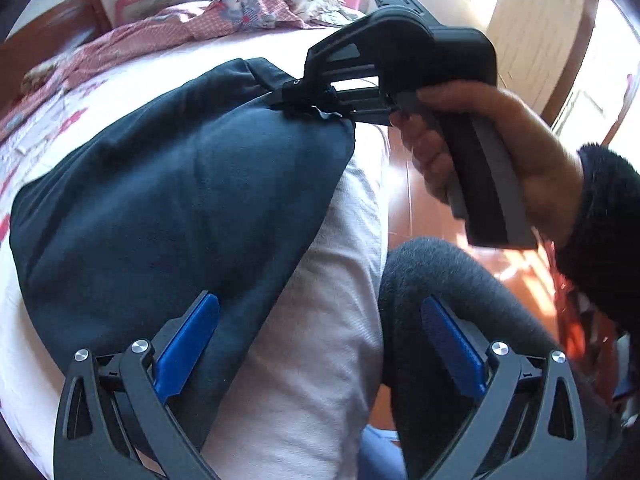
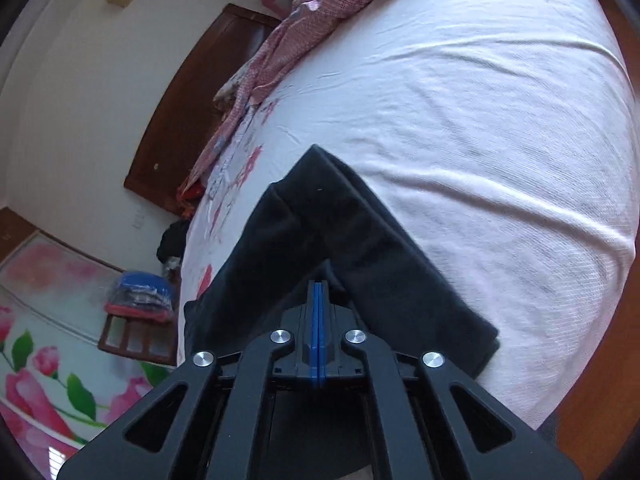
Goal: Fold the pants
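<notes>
Pants (image 1: 168,208), one dark navy pair, lie on the bed (image 2: 500,128) near its edge, ahead of your left gripper (image 1: 320,344), whose two blue pads are spread wide with nothing between them. Your right gripper (image 2: 318,312) is clamped on the fabric's edge; bare sheet stretches beyond it.

Navy pants (image 1: 168,200) were laid on a white bed (image 2: 480,120); a pink checked quilt (image 2: 304,24) was noted.
</notes>
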The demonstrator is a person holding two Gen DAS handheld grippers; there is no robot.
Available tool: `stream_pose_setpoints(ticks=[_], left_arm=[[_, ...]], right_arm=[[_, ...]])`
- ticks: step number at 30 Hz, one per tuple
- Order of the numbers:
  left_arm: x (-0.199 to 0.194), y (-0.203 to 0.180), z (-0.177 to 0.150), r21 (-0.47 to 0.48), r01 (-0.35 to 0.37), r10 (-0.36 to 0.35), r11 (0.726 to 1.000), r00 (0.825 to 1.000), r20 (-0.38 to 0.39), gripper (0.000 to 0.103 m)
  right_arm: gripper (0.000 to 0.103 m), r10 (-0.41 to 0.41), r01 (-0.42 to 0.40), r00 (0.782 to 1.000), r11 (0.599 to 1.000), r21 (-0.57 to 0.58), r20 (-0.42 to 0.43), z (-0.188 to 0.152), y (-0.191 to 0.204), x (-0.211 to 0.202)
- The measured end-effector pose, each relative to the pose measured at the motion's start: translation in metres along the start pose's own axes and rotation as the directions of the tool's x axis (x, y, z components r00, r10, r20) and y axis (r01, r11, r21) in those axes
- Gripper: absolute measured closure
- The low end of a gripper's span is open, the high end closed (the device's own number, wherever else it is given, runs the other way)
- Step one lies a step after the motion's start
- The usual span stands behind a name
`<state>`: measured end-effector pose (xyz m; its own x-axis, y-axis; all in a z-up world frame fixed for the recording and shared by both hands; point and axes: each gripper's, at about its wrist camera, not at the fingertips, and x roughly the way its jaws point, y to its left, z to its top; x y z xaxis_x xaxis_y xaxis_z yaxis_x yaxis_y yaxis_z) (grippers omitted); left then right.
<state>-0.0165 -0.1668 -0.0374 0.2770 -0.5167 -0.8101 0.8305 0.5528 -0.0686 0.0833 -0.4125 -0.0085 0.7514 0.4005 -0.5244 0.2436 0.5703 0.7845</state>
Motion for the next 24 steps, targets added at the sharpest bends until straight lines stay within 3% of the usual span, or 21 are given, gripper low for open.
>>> stream_pose_setpoints(ticks=[2,4,5,7,8,9,11,12,14,16,18,21,23,24], left_arm=[[-0.017,0.001,-0.001,-0.007,0.004,-0.004,1.000,1.000,0.007,0.002],[-0.044,0.018,-0.008,-0.100,0.042,-0.036,0.994,0.998,0.057,0.002],[-0.056,0.028,-0.016,-0.156,0.057,-0.044,0.986,0.995,0.087,0.002],[-0.075,0.061,-0.032,-0.305,0.081,-0.044,0.949,0.991,0.128,0.002],[-0.081,0.084,-0.044,-0.403,0.098,-0.042,0.910,0.989,0.145,0.002],[-0.085,0.104,-0.054,-0.490,0.116,-0.042,0.864,0.986,0.158,0.002],[-0.087,0.146,-0.077,-0.652,0.166,-0.056,0.740,0.981,0.187,0.002],[-0.086,0.160,-0.083,-0.699,0.180,-0.058,0.692,0.979,0.195,0.002],[-0.080,0.181,-0.089,-0.746,0.221,-0.079,0.628,0.972,0.221,0.002],[-0.073,0.191,-0.086,-0.756,0.251,-0.095,0.605,0.965,0.244,0.002],[-0.060,0.199,-0.087,-0.778,0.255,-0.107,0.574,0.965,0.237,0.002],[-0.047,0.208,-0.090,-0.805,0.307,-0.138,0.507,0.951,0.276,0.002],[-0.042,0.209,-0.089,-0.799,0.349,-0.151,0.490,0.937,0.316,0.002],[-0.036,0.207,-0.086,-0.796,0.349,-0.155,0.495,0.937,0.314,0.002]], right_arm=[[0.090,0.001,0.000,1.000,0.998,-0.056,0.030,0.003,0.017,-0.019],[0.029,0.034,-0.034,0.997,0.999,-0.006,0.064,0.000,0.015,-0.042],[0.024,0.087,-0.090,0.994,0.995,0.048,0.067,-0.005,0.007,-0.050],[0.023,0.093,-0.099,0.994,0.988,0.116,0.056,-0.015,-0.006,-0.061],[0.023,0.082,-0.090,0.994,0.987,0.135,0.069,-0.021,-0.013,-0.067],[0.023,0.073,-0.082,0.995,0.985,0.148,0.070,-0.026,-0.019,-0.069],[0.023,0.081,-0.091,0.995,0.980,0.179,0.062,-0.038,-0.030,-0.067],[0.023,0.090,-0.098,0.995,0.975,0.200,0.048,-0.042,-0.035,-0.061],[0.023,0.117,-0.121,0.993,0.968,0.218,0.027,-0.046,-0.039,-0.049],[0.023,0.134,-0.135,0.991,0.969,0.208,0.021,-0.046,-0.037,-0.035],[0.023,0.098,-0.097,0.995,0.975,0.200,0.006,-0.041,-0.038,-0.021],[0.021,0.137,-0.137,0.991,0.975,0.178,0.010,-0.037,-0.034,-0.011],[0.020,0.153,-0.153,0.988,0.974,0.168,0.012,-0.037,-0.033,-0.012],[0.020,0.179,-0.180,0.984,0.968,0.176,0.021,-0.039,-0.036,-0.016]])
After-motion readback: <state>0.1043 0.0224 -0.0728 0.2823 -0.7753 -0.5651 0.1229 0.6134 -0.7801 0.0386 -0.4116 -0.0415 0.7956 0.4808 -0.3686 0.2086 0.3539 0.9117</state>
